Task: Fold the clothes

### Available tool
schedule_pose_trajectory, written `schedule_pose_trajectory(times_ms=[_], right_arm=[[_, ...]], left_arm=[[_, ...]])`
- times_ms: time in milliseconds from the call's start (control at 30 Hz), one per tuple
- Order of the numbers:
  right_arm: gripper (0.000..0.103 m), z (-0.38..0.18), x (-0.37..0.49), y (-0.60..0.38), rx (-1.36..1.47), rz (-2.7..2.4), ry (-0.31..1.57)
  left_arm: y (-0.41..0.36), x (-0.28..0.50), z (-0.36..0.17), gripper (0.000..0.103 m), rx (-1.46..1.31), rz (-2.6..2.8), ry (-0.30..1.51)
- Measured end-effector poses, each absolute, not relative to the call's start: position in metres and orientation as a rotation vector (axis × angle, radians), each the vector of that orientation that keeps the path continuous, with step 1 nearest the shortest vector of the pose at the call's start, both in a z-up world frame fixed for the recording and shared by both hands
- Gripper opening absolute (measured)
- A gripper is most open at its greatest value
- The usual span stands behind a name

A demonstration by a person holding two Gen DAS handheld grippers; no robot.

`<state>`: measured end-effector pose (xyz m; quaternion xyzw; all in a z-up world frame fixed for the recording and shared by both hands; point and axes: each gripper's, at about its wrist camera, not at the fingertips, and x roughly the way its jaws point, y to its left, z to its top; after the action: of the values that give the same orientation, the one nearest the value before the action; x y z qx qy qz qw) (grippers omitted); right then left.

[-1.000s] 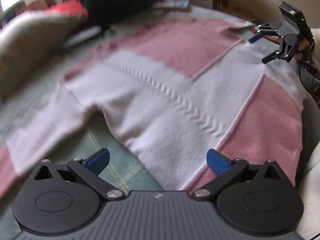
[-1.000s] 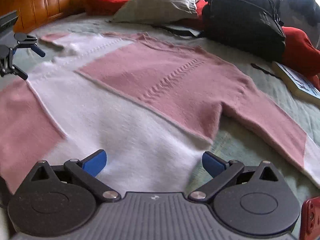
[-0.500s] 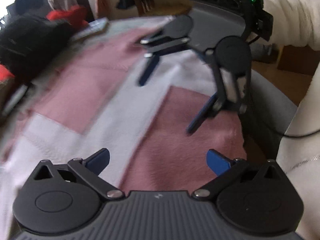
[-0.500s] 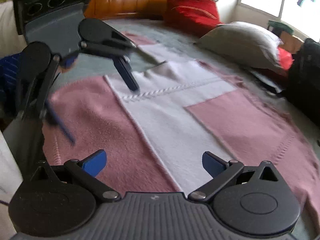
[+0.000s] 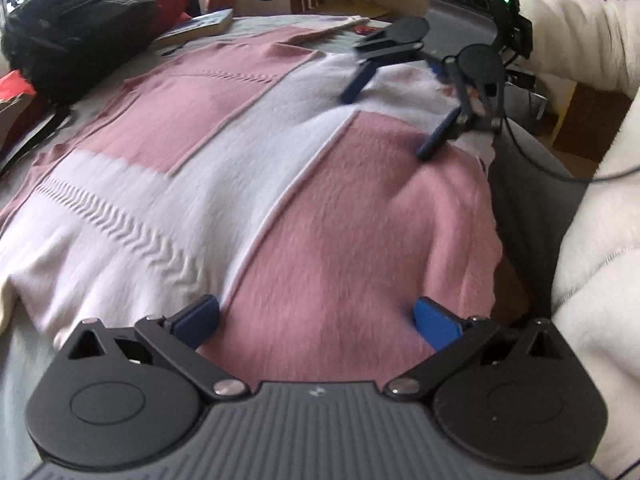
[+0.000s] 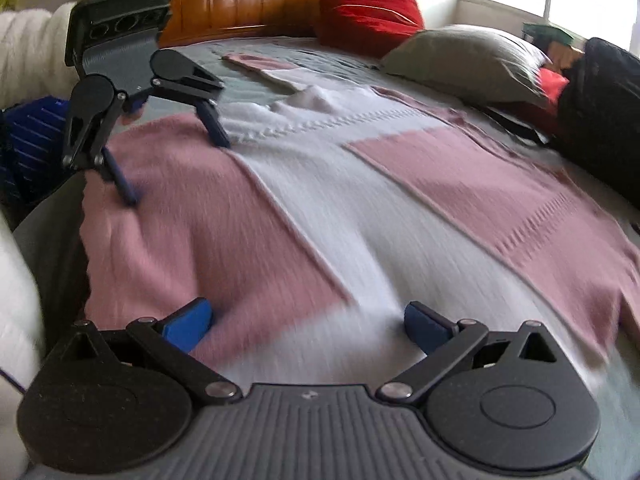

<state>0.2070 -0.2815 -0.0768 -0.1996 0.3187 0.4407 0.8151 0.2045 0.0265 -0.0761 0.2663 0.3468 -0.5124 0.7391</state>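
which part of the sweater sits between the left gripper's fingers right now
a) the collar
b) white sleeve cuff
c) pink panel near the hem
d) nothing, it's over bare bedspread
c: in the left wrist view the open left gripper frames a pink panel of the sweater near its hem.

The pink-and-white sweater [image 5: 248,184] lies spread flat across the bed [image 6: 248,46], and the room above its middle is open; a hand-held gripper can pass there freely. At the near hem the left hand-held gripper [image 5: 316,320] and the right hand-held gripper [image 6: 308,322] face each other, fingers spread wide, each standing in the other's way along that edge. Beyond the sweater a black backpack [image 5: 76,36] and a book [image 5: 200,26] crowd one side; a grey pillow [image 6: 464,62] and a red cushion [image 6: 368,16] block the head end. The person's white sleeve [image 5: 576,36] closes the near side.
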Motion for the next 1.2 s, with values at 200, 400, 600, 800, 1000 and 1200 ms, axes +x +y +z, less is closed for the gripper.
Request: schedule_pose_trajectory(times_ms=[200,400,600,800,1000,1200], right_arm=[[0.103,-0.079,0.180,-0.325,-0.457,0.879,0.680],[0.103,-0.076,0.162,-0.330,-0.382,0.700,0.685],[0.103,-0.046,0.175,-0.295,-0.221,0.400,0.599],[0.103,-0.070,0.206,-0.255,-0.190,0.180,0.690],[0.103,-0.084,0.209,-0.255,-0.095,0.099,0.746],[0.103,-0.086,0.202,-0.256,-0.066,0.088,0.731]], left_arm=[[0.058,0.190,-0.074,0.102,0.548,-1.062,0.770],[0.068,0.181,-0.065,0.102,0.464,-0.922,0.784],[0.028,0.197,-0.038,0.102,0.320,-0.524,0.791],[0.002,0.200,-0.053,0.102,0.181,-0.358,0.810],[-0.003,0.189,-0.076,0.103,0.147,-0.275,0.833],[-0.004,0.186,-0.074,0.103,0.143,-0.241,0.835]])
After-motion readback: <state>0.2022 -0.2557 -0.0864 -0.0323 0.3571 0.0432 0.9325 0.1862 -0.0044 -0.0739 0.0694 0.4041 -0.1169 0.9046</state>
